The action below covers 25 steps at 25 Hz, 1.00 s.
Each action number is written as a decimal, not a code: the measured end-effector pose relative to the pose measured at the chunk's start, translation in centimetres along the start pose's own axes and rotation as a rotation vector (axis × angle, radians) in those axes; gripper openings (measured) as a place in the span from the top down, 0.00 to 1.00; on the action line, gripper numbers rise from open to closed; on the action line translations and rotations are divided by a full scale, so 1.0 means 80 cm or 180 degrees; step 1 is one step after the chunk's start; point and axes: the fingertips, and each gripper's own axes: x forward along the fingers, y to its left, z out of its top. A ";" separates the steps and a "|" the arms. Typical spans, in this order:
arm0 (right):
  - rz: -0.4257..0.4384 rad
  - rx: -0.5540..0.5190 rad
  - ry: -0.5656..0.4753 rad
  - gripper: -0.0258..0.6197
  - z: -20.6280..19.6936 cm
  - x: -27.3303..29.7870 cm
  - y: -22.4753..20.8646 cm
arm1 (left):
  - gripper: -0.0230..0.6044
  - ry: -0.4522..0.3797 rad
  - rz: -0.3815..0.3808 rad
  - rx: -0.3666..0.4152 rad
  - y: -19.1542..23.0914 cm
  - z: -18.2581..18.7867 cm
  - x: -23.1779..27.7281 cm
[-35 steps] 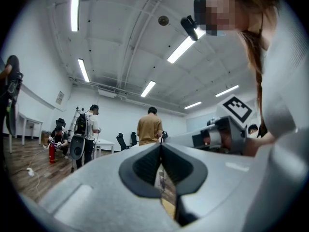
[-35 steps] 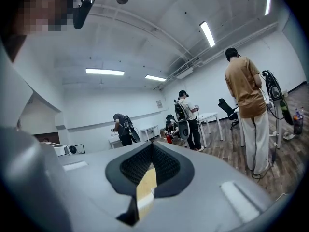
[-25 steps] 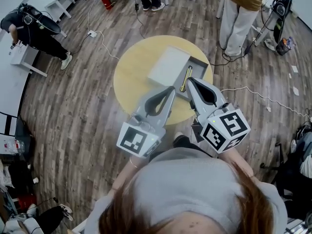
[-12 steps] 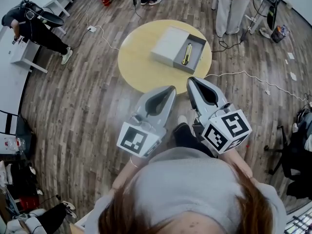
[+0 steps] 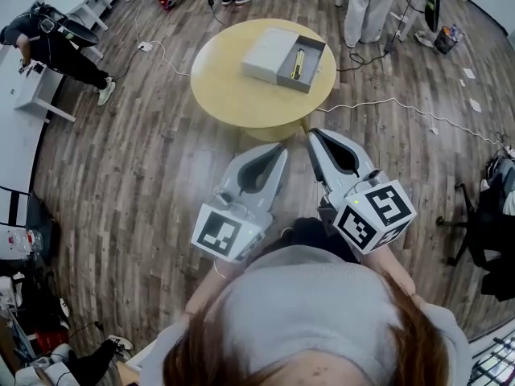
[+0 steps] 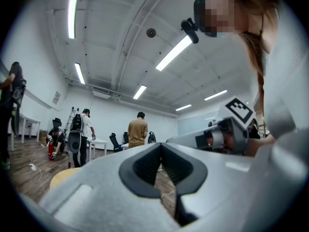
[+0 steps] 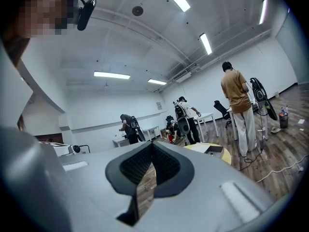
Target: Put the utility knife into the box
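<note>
A yellow utility knife (image 5: 298, 63) lies inside the open grey box (image 5: 312, 57), next to the box's pale lid (image 5: 266, 51). The box sits on a round yellow table (image 5: 241, 95) far ahead of me. My left gripper (image 5: 281, 146) and right gripper (image 5: 313, 133) are held side by side over the wooden floor, short of the table's near edge. Both are shut with nothing between their jaws. The right gripper view shows its closed jaws (image 7: 152, 143) with the table and box (image 7: 217, 150) in the distance. In the left gripper view the jaws (image 6: 161, 145) meet at the tips.
A white cable (image 5: 402, 107) runs across the floor right of the table, another cable (image 5: 165, 55) to its left. One person stands beyond the table (image 5: 366, 6), another bends at a white desk (image 5: 56, 47) on the left. A dark chair (image 5: 483, 215) is at the right.
The table with the box has slid up and away in the head view as I backed off from it. Both grippers stay shut and keep their place in the view.
</note>
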 end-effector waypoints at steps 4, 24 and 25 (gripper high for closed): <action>0.0039 -0.0014 -0.0004 0.96 -0.004 -0.021 0.016 | 0.96 -0.0010 -0.0007 0.0008 -0.023 0.005 -0.014; 0.0242 -0.0103 0.0092 0.96 -0.008 -0.150 0.042 | 0.96 -0.0033 0.0169 -0.0044 -0.158 0.021 -0.047; 0.0225 -0.0111 0.0093 0.96 -0.010 -0.153 0.044 | 0.96 -0.0038 0.0170 -0.0040 -0.160 0.020 -0.051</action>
